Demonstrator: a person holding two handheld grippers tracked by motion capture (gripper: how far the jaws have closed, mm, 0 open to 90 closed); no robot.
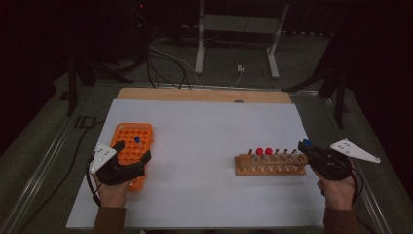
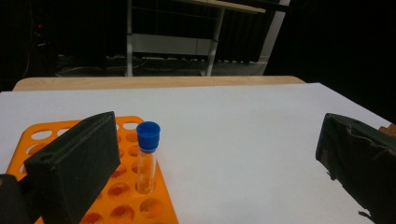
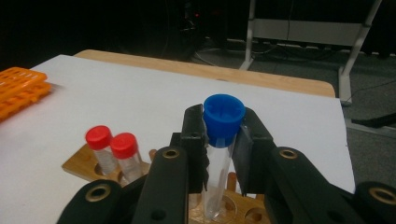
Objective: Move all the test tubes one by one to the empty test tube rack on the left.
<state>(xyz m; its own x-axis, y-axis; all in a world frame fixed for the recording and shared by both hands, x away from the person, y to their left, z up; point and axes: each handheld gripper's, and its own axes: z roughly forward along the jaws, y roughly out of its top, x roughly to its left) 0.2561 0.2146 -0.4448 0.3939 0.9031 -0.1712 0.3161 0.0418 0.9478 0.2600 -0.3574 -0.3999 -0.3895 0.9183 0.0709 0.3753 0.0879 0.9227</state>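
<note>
My right gripper [image 3: 219, 140] is shut on a clear tube with a blue cap [image 3: 223, 116], held upright just above the right end of the wooden rack [image 1: 270, 165]. In the high view the same blue cap [image 1: 306, 143] shows at the tip of the right gripper [image 1: 311, 150]. Two red-capped tubes [image 3: 112, 144] stand at the rack's left part. My left gripper [image 1: 131, 155] is open over the near end of the orange rack [image 1: 130, 141]. Another blue-capped tube [image 2: 148, 156] stands in that orange rack, between the wide-apart jaws but untouched.
A white sheet [image 1: 204, 146] covers the table, with a wooden strip [image 1: 204, 95] along its far edge. A white metal stand [image 1: 238, 34] and cables lie on the floor beyond. Dark surroundings flank both sides.
</note>
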